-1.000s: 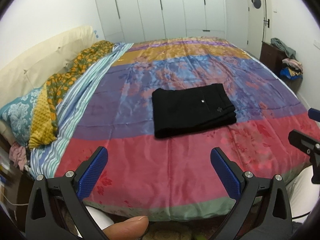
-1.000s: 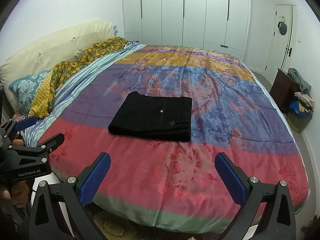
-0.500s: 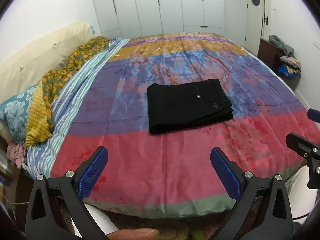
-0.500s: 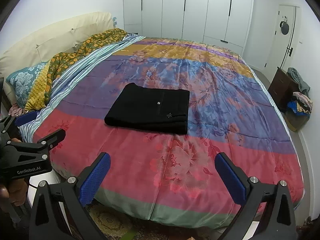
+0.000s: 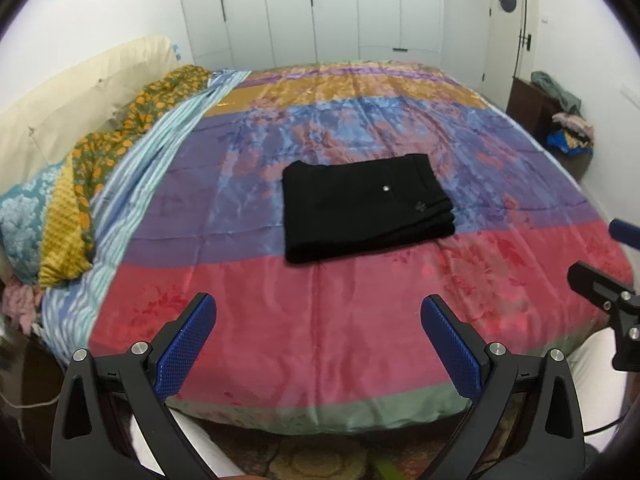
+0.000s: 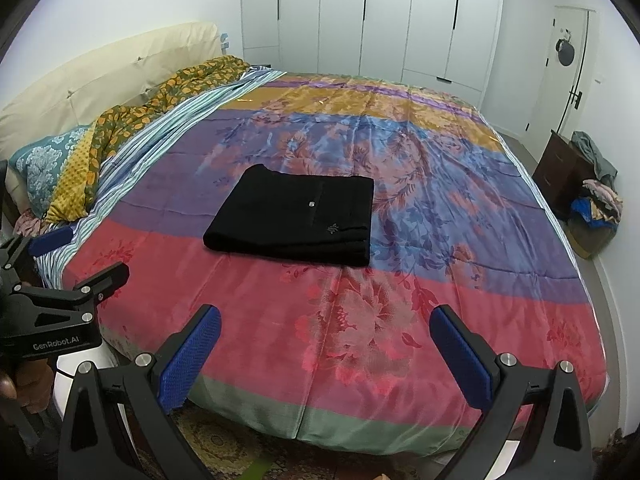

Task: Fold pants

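Note:
Black pants (image 5: pixel 366 208) lie folded into a flat rectangle in the middle of the bed; they also show in the right wrist view (image 6: pixel 294 216). My left gripper (image 5: pixel 318 344) is open and empty, held off the foot of the bed, well short of the pants. My right gripper (image 6: pixel 326 356) is open and empty, also off the foot edge. The right gripper shows at the right edge of the left wrist view (image 5: pixel 608 292); the left gripper shows at the left of the right wrist view (image 6: pixel 60 300).
The bed carries a colourful striped quilt (image 6: pixel 400 152). Pillows and a yellow floral blanket (image 6: pixel 120 128) lie along the cream headboard at the left. White wardrobes (image 6: pixel 380 20) stand behind. A dark cabinet with clothes (image 6: pixel 576 176) stands at the right by the door.
Both grippers have drawn back and up from the bed, so the pants look farther off. The pants have not moved. Both grippers stay open.

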`<state>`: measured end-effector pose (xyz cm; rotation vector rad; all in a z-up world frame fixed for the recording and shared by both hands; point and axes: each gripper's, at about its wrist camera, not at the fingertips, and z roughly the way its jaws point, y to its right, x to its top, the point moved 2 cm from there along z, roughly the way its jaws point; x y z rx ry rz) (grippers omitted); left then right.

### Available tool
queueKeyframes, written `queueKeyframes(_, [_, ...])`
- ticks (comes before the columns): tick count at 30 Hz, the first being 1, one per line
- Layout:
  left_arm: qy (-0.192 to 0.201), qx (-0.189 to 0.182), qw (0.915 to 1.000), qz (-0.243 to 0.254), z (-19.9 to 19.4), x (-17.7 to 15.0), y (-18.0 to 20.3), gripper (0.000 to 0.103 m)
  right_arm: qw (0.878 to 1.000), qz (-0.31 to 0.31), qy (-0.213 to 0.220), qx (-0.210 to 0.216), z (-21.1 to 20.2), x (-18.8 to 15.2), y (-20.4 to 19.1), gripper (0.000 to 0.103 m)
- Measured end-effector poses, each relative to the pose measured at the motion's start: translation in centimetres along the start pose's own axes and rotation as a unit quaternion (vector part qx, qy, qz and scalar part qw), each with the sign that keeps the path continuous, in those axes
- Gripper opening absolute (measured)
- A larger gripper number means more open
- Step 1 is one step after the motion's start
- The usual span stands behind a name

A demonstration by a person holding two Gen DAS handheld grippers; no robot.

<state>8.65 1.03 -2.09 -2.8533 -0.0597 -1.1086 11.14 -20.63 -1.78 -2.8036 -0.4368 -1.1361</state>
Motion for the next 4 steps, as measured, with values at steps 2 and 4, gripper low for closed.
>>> queueKeyframes(2, [0.001, 0.002, 1.0, -0.004, 0.01, -0.01, -0.15, 0.102, 1.0, 0.001, -0.001, 0.001, -0.04, -0.03, 0.01, 0.103])
queueKeyframes(4, [0.003, 0.003, 1.0, -0.002, -0.08, -0.09, -0.17, 0.102, 1.0, -0.001, -0.001, 0.001, -0.07, -0.08, -0.02, 0.103])
